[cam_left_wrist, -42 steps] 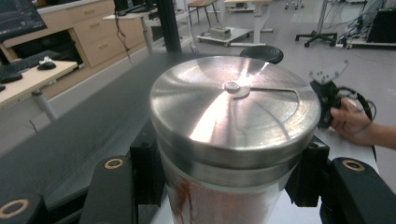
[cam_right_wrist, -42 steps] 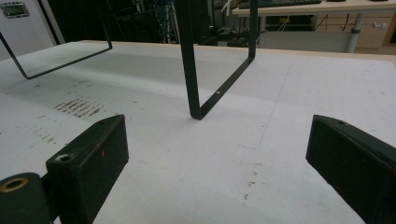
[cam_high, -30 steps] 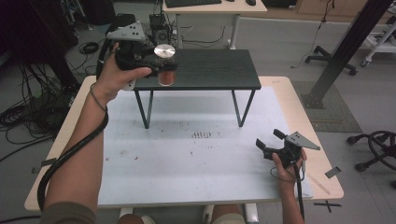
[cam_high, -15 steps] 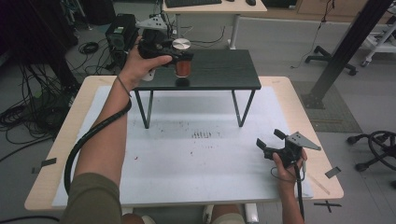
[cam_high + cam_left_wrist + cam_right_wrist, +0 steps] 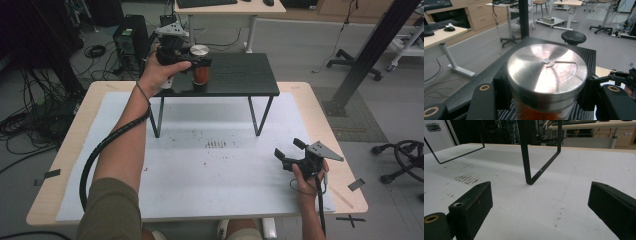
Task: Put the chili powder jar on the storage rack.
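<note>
At the table's near edge, about five o'clock in the high view, the right gripper point(image 5: 289, 150) rests low over the white table mat point(image 5: 225, 175), its jaws spread wide with nothing between them; the right gripper view shows bare mat and a leg of the black shelf point(image 5: 529, 170) ahead. Farther off, at eleven o'clock, the left gripper point(image 5: 200, 64) is clamped on a jar point(image 5: 200, 74) with orange contents and a round metal lid point(image 5: 546, 66), the jar standing upright on the left end of the black shelf's top.
</note>
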{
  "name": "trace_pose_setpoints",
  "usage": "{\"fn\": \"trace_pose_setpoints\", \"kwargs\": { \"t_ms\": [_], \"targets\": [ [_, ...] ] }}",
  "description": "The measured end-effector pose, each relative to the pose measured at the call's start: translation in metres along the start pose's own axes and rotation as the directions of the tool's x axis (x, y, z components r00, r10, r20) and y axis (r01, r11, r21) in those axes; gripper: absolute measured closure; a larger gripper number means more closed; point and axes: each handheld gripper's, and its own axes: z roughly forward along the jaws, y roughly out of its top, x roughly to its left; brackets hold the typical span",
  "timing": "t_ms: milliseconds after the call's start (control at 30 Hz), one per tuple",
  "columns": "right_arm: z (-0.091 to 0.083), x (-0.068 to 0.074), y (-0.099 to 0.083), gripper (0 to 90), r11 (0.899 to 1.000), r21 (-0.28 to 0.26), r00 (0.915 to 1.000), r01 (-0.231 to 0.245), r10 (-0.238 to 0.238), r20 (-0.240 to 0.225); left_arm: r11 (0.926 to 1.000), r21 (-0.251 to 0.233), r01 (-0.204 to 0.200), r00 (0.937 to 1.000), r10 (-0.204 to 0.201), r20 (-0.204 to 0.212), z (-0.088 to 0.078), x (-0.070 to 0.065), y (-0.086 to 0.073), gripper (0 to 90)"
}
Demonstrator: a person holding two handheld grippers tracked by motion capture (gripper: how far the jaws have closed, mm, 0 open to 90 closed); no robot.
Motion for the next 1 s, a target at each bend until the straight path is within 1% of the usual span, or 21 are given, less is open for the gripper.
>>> {"fn": "trace_pose_setpoints", "kwargs": {
  "t_ms": [467, 1000],
  "targets": [
    [0.0001, 0.0002, -0.0001, 5.6, 1.0, 0.002, 1.0, 0.0, 0.0, -0.001, 0.9999, 0.012, 0.007, 1.0, -0.007, -0.006, 0.0001, 0.0001, 0.0007, 42.4],
    [0.0003, 0.0001, 0.0, 5.7, 1.0, 0.0, 1.0, 0.002, -0.002, -0.001, 0.9999, 0.012, 0.009, 1.0, -0.009, -0.003, 0.0005, 0.0005, 0.0007, 42.4]
  ]
}}
